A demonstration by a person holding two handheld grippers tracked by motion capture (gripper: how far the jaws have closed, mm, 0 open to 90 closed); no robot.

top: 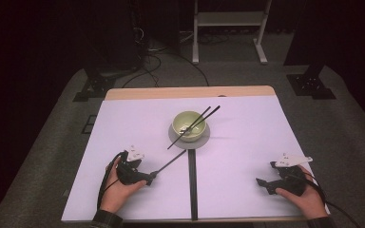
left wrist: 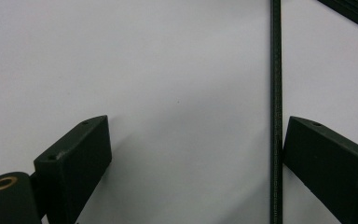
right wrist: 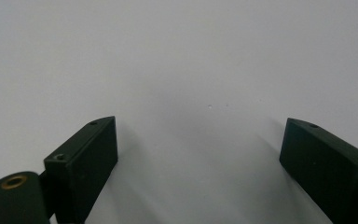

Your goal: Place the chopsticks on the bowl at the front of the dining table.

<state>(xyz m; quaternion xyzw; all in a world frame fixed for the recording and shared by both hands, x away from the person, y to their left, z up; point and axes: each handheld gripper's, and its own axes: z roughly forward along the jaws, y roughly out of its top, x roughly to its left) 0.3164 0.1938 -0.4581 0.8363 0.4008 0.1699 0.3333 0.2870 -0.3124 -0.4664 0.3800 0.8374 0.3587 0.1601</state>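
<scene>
Left gripper view puts the chopstick point(left wrist: 275, 116) just inside your left gripper's point(left wrist: 196, 154) far-side jaw, jaws wide apart and nothing gripped; centre it, then squeeze. Your right gripper point(right wrist: 198, 154) gapes empty over bare table point(right wrist: 177, 56). Farther off, two chopsticks point(top: 197, 122) rest in the bowl point(top: 188, 126).

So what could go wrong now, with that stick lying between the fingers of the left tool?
The left gripper is open, and the loose chopstick lies right against one of its fingers, far off centre. Closing may push the chopstick sideways or pinch it at the very edge, so it could slip out.

Two more chopsticks lean in the bowl; swinging a lifted stick toward them might knock them out.
</scene>
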